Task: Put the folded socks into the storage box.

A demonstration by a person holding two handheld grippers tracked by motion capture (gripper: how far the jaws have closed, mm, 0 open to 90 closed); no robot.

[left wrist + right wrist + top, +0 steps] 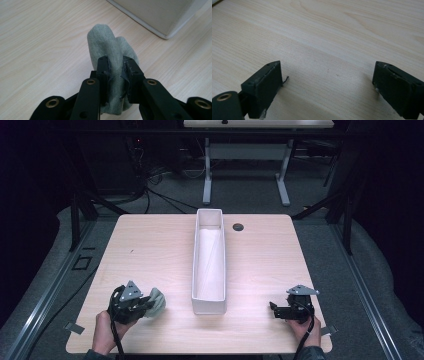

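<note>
A long white bin (209, 270) runs down the middle of the desk (150, 250), nothing visible inside it. Just left of its near end, the left gripper (142, 304) has its fingers (103, 72) clamped on a grey-green cloth (110, 50). The right gripper (276, 310) rests wide open over bare wood.

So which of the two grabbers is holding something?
The left gripper, at the left of the high view. Its jaws are pinched on a grey-green cloth beside the white bin. The right gripper has its jaws wide apart over bare table.
</note>
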